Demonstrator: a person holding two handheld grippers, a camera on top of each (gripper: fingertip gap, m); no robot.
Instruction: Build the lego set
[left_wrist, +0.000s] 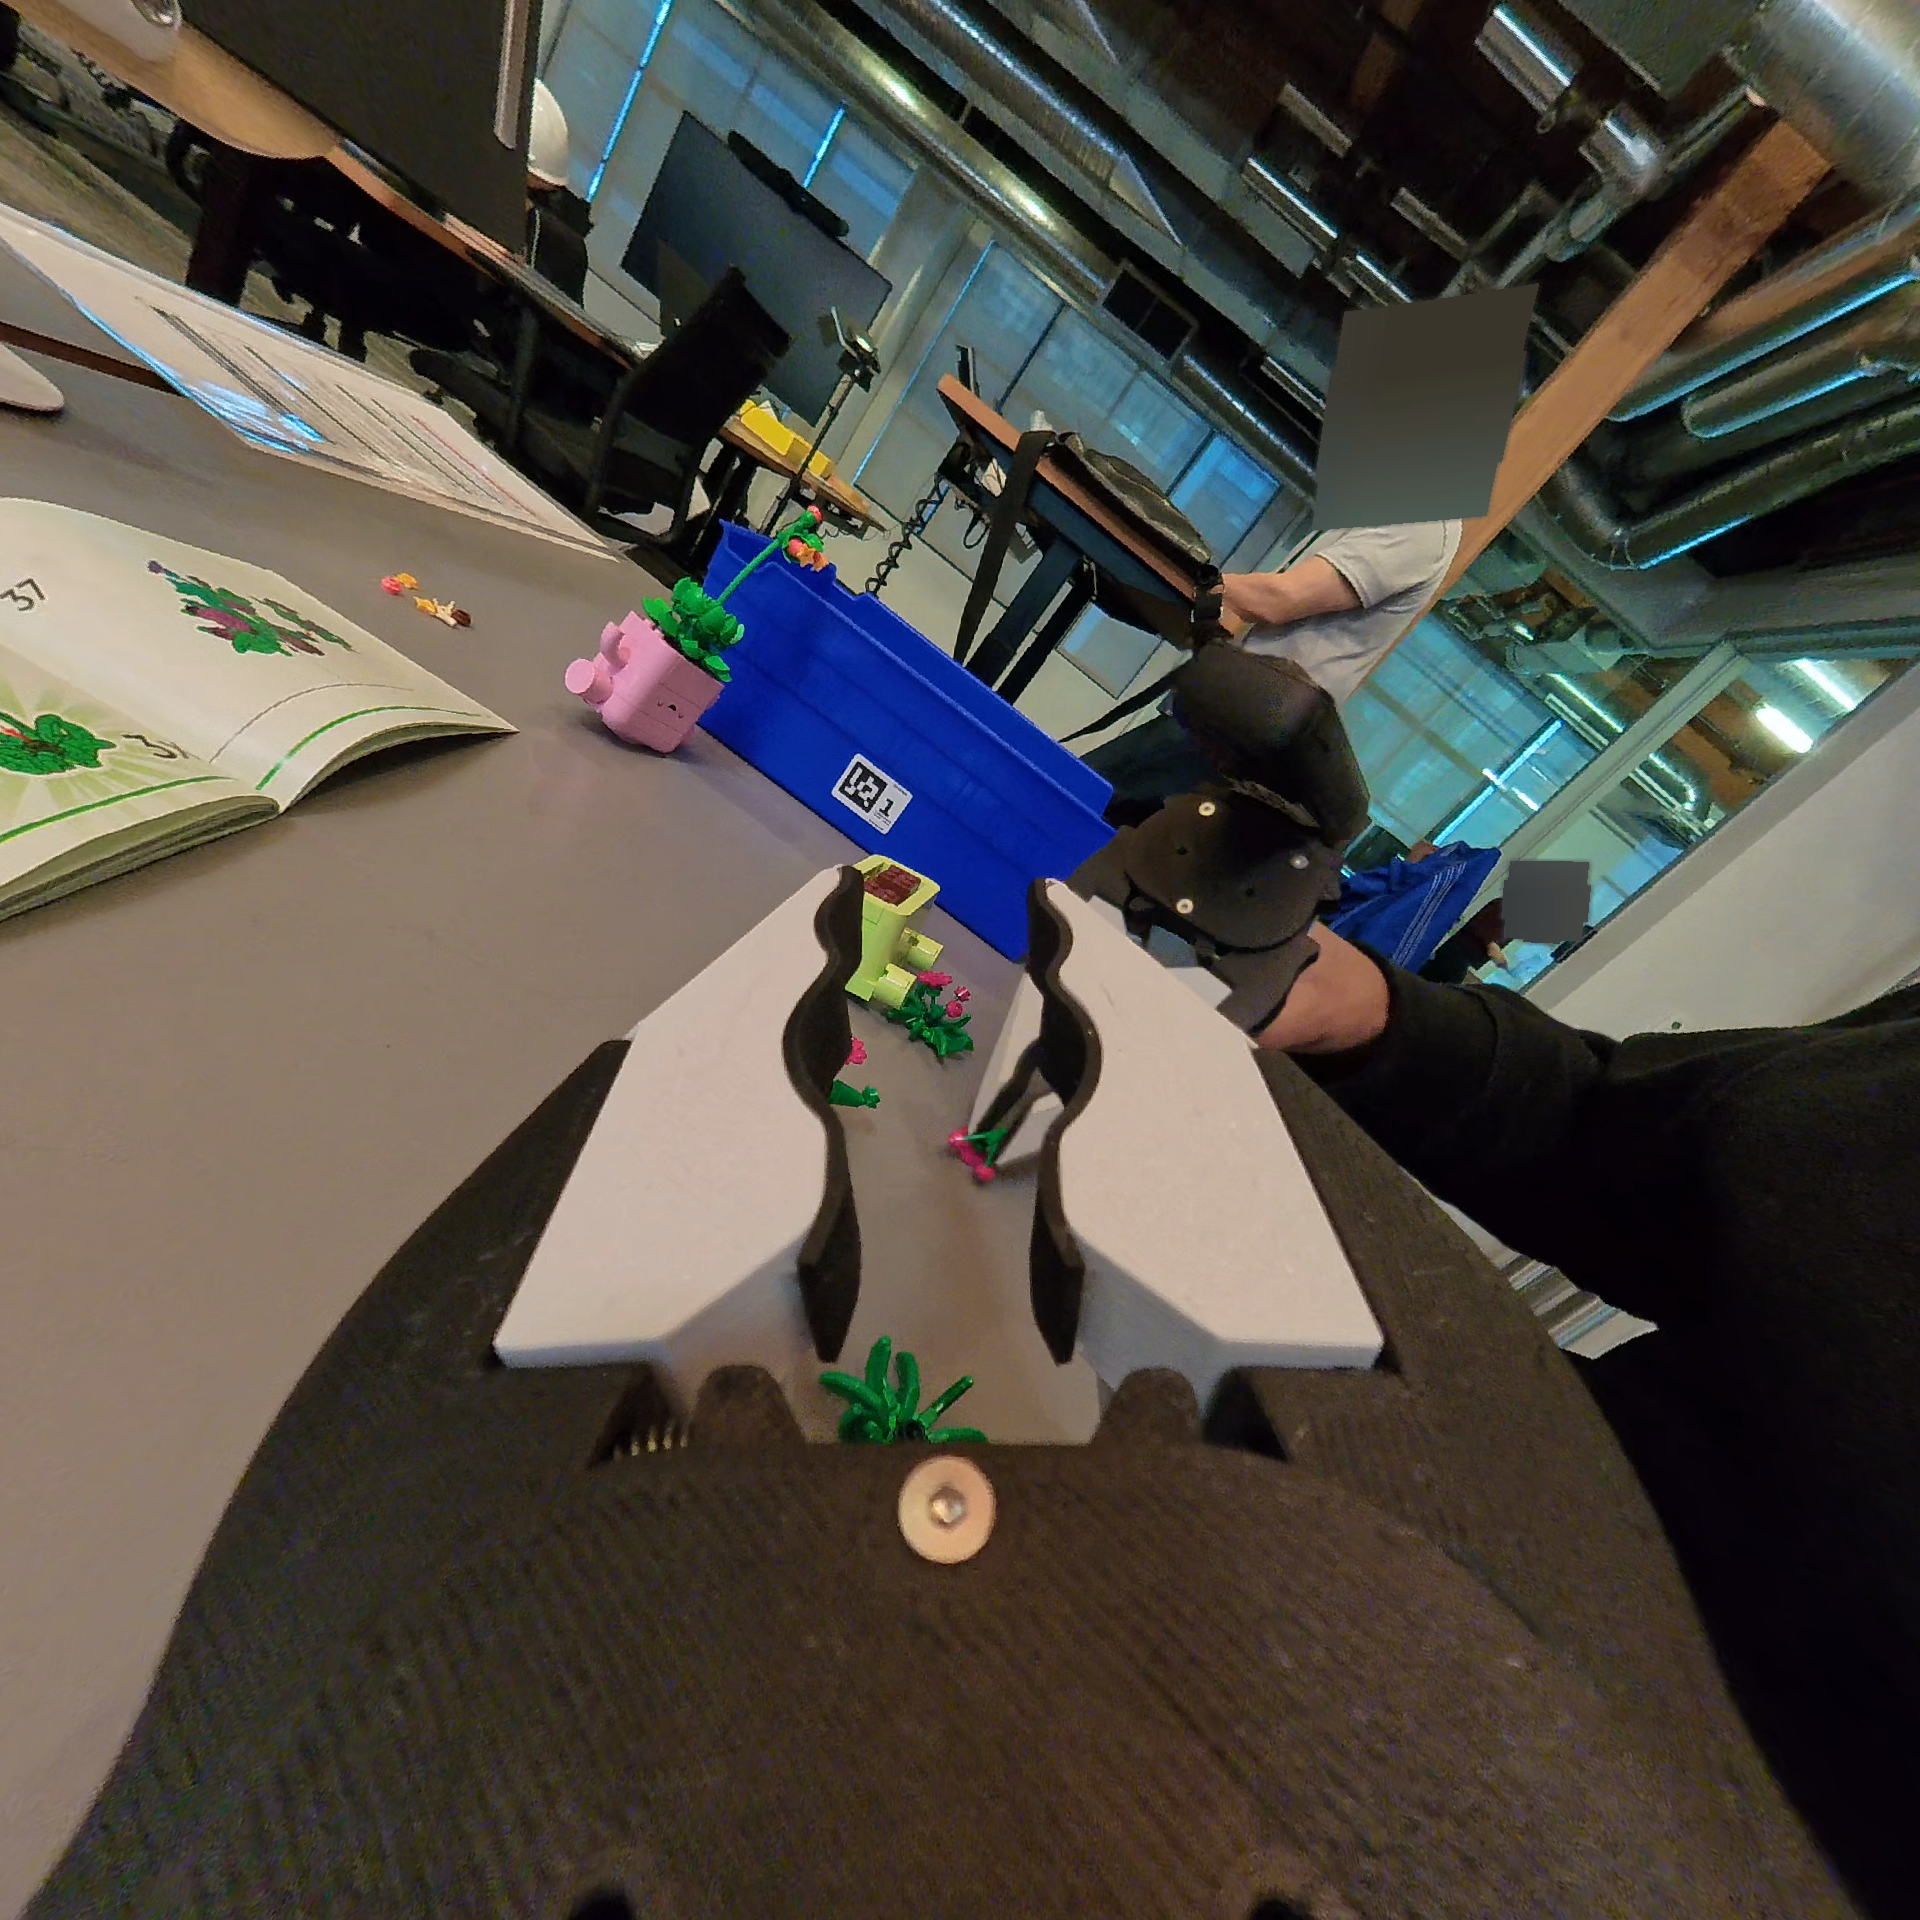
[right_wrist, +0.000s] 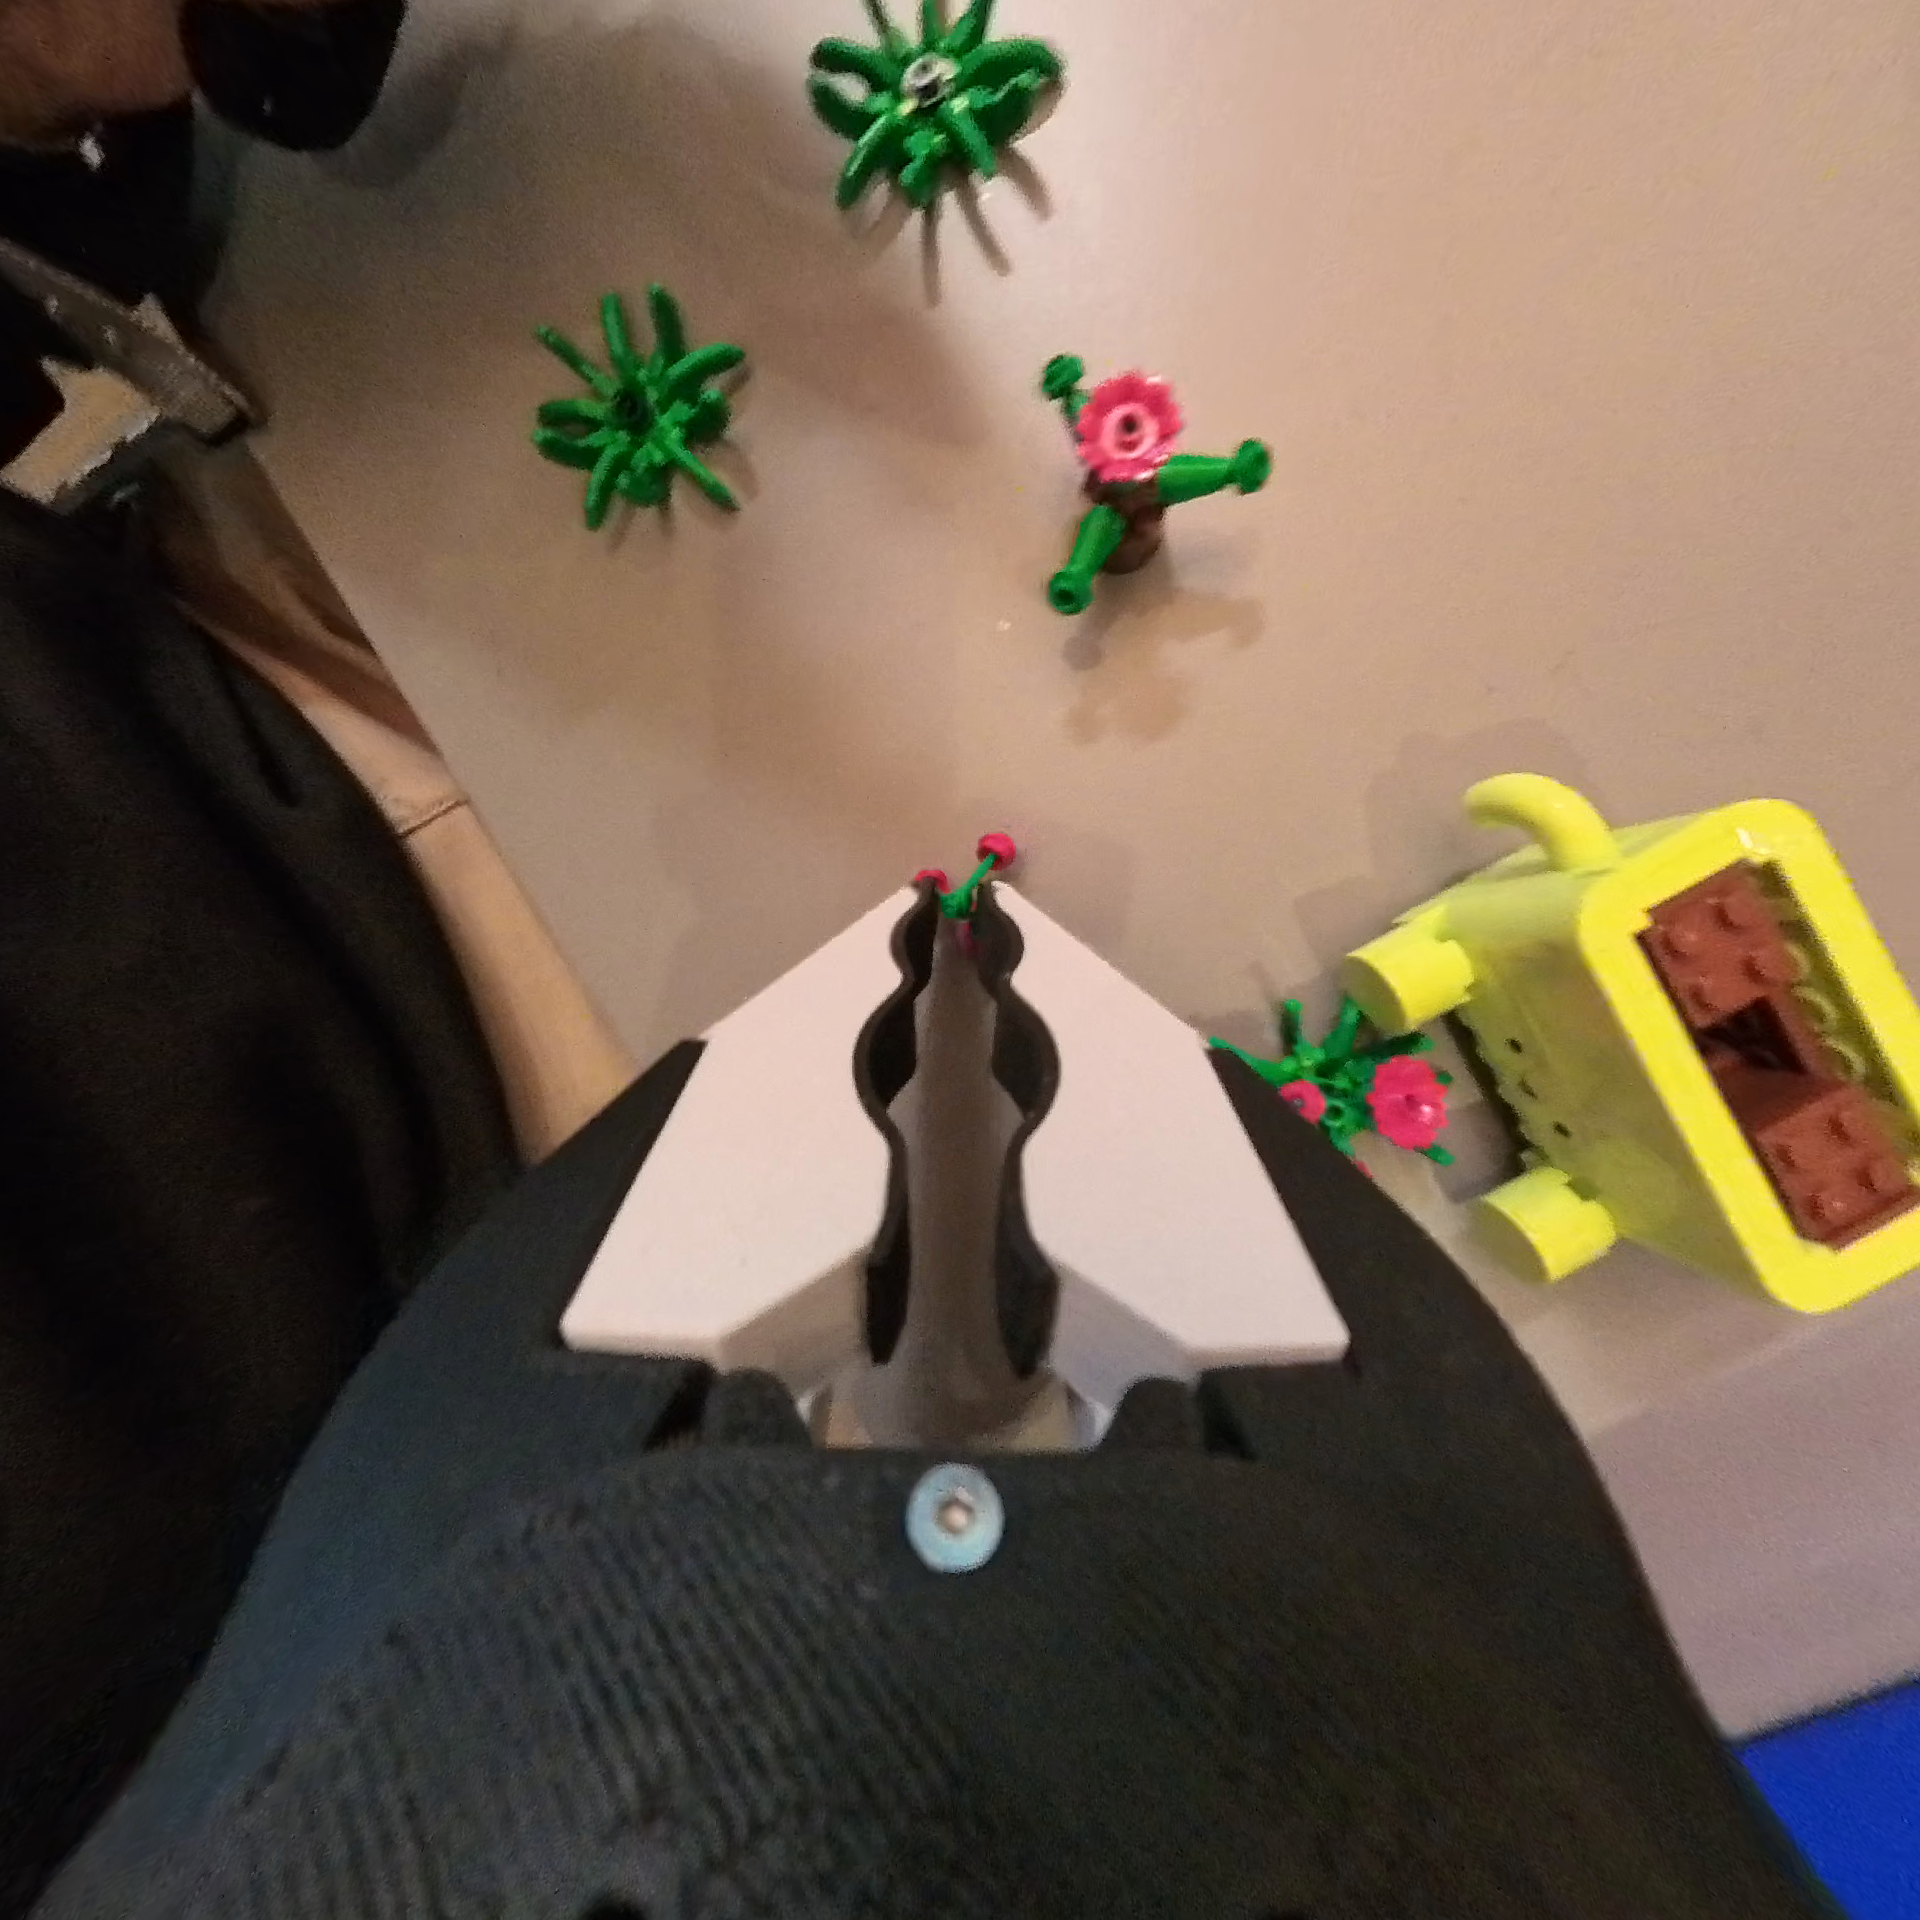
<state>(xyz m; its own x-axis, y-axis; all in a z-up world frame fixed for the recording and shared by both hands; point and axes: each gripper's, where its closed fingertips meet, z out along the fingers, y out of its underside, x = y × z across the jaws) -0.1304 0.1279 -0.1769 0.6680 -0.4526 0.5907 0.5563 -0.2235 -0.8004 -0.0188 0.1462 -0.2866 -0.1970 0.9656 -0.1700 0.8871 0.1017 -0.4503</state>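
My right gripper (right_wrist: 956, 899) is shut on a small green stem with pink buds (right_wrist: 971, 878), its tips down at the table; it also shows in the left wrist view (left_wrist: 997, 1132). My left gripper (left_wrist: 940, 894) is open and empty, low over the table, with the stem between its fingers farther ahead. A lime pot (right_wrist: 1621, 1039) lies on its side, brown bricks inside; it also shows in the left wrist view (left_wrist: 894, 925). A green plant with pink flowers (right_wrist: 1351, 1091) lies against it. A pink flower on green stems (right_wrist: 1127, 457) and two green leaf pieces (right_wrist: 634, 416) (right_wrist: 930, 99) lie loose.
A pink pot with a built plant (left_wrist: 655, 675) leans on a blue bin (left_wrist: 904, 758) at the far table edge. An open instruction booklet (left_wrist: 156, 707) lies at the left, with small loose pieces (left_wrist: 426, 603) behind it. A green leaf piece (left_wrist: 894, 1397) lies under my left gripper's base. About 15 cm separates my left fingertips from my right. The lime pot (right_wrist: 1621, 1039) is about 10 cm from my right fingertips and 20 cm from my left.
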